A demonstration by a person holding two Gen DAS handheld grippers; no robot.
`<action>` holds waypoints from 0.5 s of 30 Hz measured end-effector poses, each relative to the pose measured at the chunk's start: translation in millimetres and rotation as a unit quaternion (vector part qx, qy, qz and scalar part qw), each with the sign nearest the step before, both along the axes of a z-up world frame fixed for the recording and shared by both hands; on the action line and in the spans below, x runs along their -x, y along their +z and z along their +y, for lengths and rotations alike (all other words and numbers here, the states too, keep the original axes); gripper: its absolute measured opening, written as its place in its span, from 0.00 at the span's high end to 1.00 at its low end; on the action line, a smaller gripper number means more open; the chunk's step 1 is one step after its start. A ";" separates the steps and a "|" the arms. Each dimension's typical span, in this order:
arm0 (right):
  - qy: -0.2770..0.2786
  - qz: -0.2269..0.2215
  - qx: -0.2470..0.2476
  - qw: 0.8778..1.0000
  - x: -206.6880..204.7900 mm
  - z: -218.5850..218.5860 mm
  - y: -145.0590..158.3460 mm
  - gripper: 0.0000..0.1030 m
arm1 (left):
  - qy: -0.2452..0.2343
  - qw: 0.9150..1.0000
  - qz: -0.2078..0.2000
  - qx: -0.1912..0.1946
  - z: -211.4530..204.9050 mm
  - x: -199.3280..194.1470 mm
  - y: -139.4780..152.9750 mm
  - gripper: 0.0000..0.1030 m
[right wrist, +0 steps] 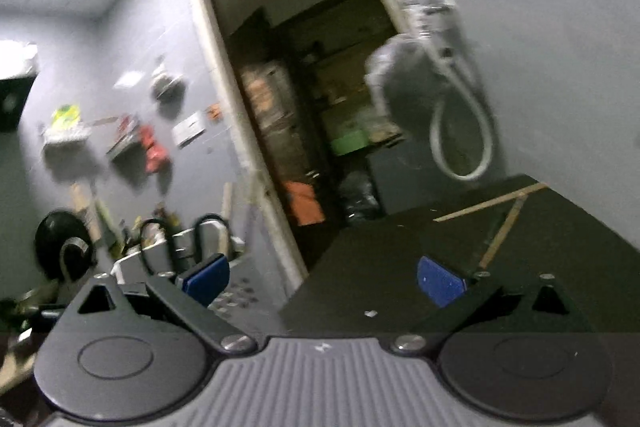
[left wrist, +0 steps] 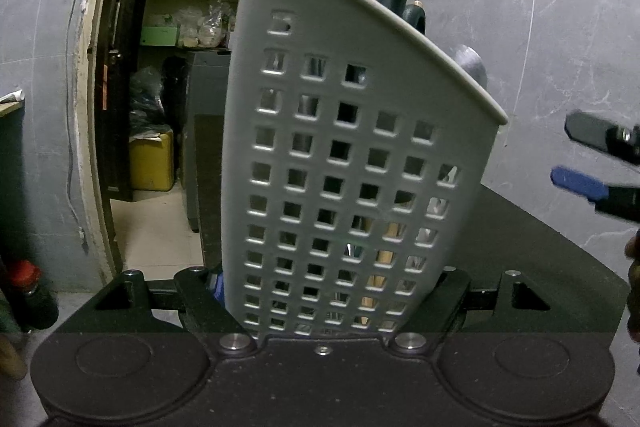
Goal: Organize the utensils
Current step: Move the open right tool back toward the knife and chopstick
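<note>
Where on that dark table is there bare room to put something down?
The dark tabletop is bare ahead of the open right gripper, from the doorway edge across to the wooden sticks by the wall. It is crowded where the left gripper clamps the white perforated utensil holder.

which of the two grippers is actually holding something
The left gripper: its jaws clamp the white holed utensil basket. The right gripper has wide-open jaws with nothing between them.

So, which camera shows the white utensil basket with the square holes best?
The left wrist view shows it best: the white basket fills the middle, gripped between the left gripper fingers, with dark handles sticking out at its top. The right wrist view is blurred and shows only part of it, low at the left edge.
</note>
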State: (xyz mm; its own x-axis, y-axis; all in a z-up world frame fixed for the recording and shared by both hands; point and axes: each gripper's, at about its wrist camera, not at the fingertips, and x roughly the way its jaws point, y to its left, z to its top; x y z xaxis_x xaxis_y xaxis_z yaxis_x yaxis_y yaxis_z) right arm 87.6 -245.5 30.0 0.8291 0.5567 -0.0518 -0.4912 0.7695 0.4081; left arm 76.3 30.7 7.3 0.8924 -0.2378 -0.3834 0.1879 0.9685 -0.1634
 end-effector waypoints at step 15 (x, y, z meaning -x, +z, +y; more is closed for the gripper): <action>-0.051 0.028 -0.043 0.997 -15.4 -17.3 -51.6 0.00 | 0.011 1.000 0.009 -0.013 -6.4 0.0 1.5 0.23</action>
State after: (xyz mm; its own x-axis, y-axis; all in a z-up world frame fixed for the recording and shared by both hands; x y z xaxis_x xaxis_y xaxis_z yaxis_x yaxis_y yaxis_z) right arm 103.0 -262.7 -21.6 0.8784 0.4746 -0.0558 -0.3870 0.7749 0.4998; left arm 76.3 24.2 8.8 0.8904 -0.2084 -0.4046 0.1645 0.9763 -0.1408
